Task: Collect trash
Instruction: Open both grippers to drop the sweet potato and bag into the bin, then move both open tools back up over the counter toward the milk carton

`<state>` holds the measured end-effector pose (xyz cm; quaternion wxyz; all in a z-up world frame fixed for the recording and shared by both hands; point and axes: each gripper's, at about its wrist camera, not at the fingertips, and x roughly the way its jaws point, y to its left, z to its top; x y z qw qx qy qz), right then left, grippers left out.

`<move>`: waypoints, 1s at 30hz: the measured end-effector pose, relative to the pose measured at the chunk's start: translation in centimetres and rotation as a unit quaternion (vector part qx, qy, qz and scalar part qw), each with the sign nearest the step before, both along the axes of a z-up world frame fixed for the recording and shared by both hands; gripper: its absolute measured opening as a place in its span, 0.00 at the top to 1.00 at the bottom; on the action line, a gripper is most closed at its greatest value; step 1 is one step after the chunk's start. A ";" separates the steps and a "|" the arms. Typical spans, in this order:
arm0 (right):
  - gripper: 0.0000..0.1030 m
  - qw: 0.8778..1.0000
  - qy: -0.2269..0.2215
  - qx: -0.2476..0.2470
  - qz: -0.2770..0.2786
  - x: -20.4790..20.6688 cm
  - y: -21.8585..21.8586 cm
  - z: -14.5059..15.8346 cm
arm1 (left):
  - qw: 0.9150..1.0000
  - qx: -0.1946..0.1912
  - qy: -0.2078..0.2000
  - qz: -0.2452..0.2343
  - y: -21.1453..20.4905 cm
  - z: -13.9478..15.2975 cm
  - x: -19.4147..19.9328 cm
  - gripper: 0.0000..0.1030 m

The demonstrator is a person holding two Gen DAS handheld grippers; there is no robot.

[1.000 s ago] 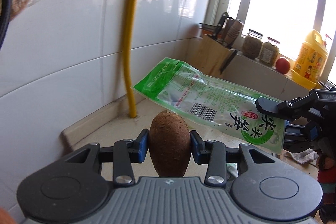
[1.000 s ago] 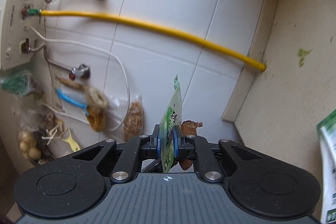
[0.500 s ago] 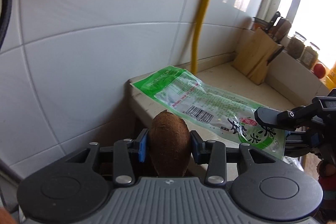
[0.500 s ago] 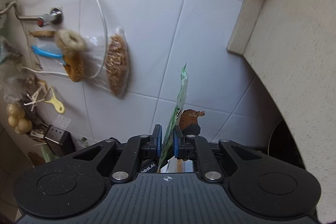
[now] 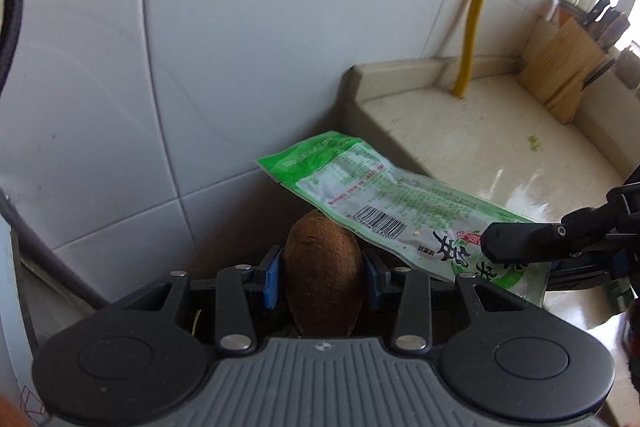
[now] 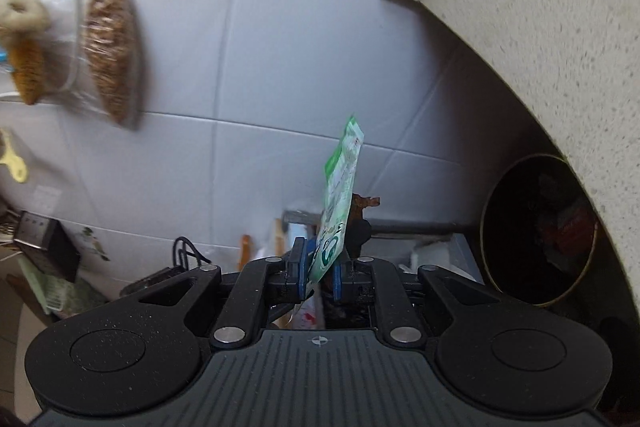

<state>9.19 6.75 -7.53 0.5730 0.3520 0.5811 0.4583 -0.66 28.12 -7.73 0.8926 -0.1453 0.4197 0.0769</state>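
My left gripper [image 5: 323,277] pinches a brown husk [image 5: 323,273] upright; my right gripper [image 6: 319,269] clamps a green wrapper [image 6: 338,211] edge-on, near the dark bin [image 6: 538,231] at far right

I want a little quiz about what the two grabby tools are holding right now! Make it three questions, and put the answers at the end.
1. True or false: the left tool is shut on a brown oval root.
2. What does the right tool pinch? A) a yellow hose B) a green printed plastic wrapper C) a knife
3. Fill in: in the right wrist view, a dark round ______ sits below the edge of the countertop.

Key: 1 true; 2 B; 3 bin, the likely place for the trash.
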 end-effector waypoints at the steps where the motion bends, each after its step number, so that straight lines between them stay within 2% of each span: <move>1: 0.82 1.000 0.001 -0.011 0.004 0.0 0.5 -0.5 | 1.000 0.002 0.009 0.001 0.3 -0.6 0.0 0.64; 7: 0.79 0.998 0.009 -0.065 0.024 -0.2 2.9 -3.1 | 0.998 -0.002 0.060 0.002 0.9 -3.7 1.3 0.64; 9: 0.78 0.997 0.013 -0.074 0.026 -0.3 3.3 -3.7 | 0.998 0.003 0.058 0.001 1.4 -3.9 1.1 0.64; 14: 0.55 0.994 0.019 -0.101 0.035 -0.3 4.5 -4.7 | 0.998 0.015 0.066 0.009 2.4 -4.5 1.6 0.63; 20: 0.39 0.992 0.032 -0.116 0.036 -1.0 4.4 -5.6 | 0.998 -0.003 0.066 0.020 3.1 -4.8 1.1 0.62; 23: 0.38 0.992 0.035 -0.115 0.034 -1.4 3.8 -5.6 | 0.998 -0.005 0.058 0.020 3.2 -4.5 1.1 0.59; 30: 0.32 0.994 0.030 -0.104 0.018 -1.7 2.7 -4.5 | 0.999 -0.004 0.046 0.021 3.0 -3.5 0.9 0.59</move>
